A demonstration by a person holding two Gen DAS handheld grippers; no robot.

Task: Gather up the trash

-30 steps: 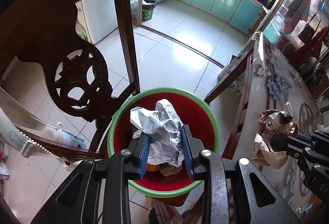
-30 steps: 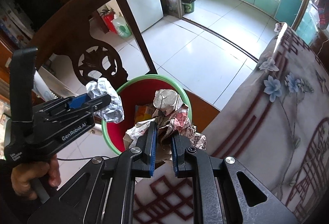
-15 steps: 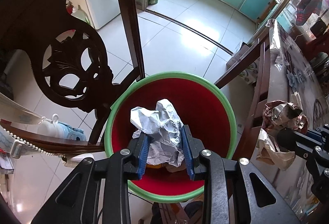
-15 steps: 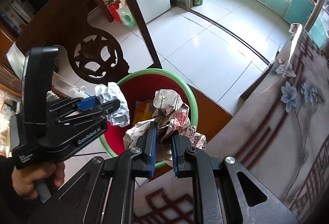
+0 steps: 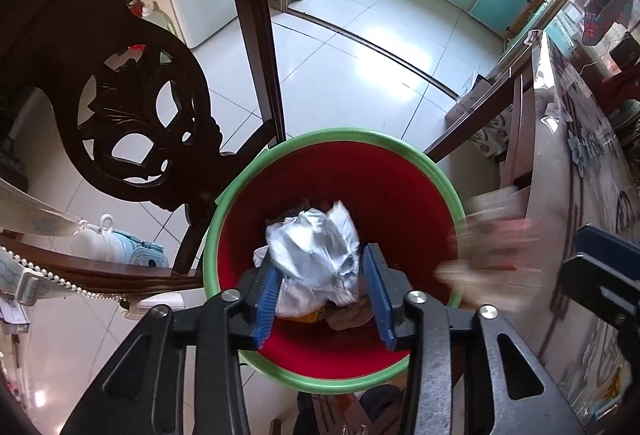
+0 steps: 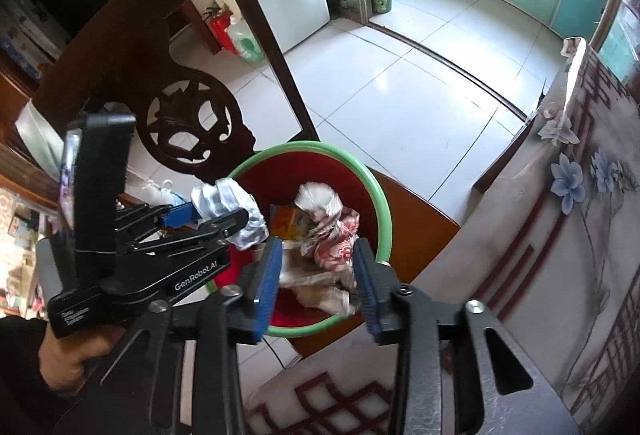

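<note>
The left tongs (image 5: pixel 324 291) are pointing steeply down over a round bin (image 5: pixel 240 191) with a green rim and red inside, which is sitting on a dark wooden chair seat (image 6: pixel 416 219) beside the carved chair back (image 5: pixel 132 123). Their blue-padded jaws are opening, and a crumpled ball of white and silvery paper (image 5: pixel 316 255) is lying between them over the mouth of the bin, with the pads looking clear of it on both sides. In the right wrist view the same tongs are reaching in from the left at a slant, gripped by a bare hand (image 6: pixel 72 351) below a dark sleeve.

The right tongs (image 6: pixel 316 279) are also angling downward, poised above the near edge of the bin where it meets the table (image 6: pixel 560 255), which is covered in a pale cloth printed with blue flowers and red lattice. Their jaws are spreading too, and a crumpled wad of brown and red-printed paper (image 6: pixel 332 243) is hanging between the pads, blurred, above the red interior. More scraps, one orange, are lying at the bottom of the bin.
</note>
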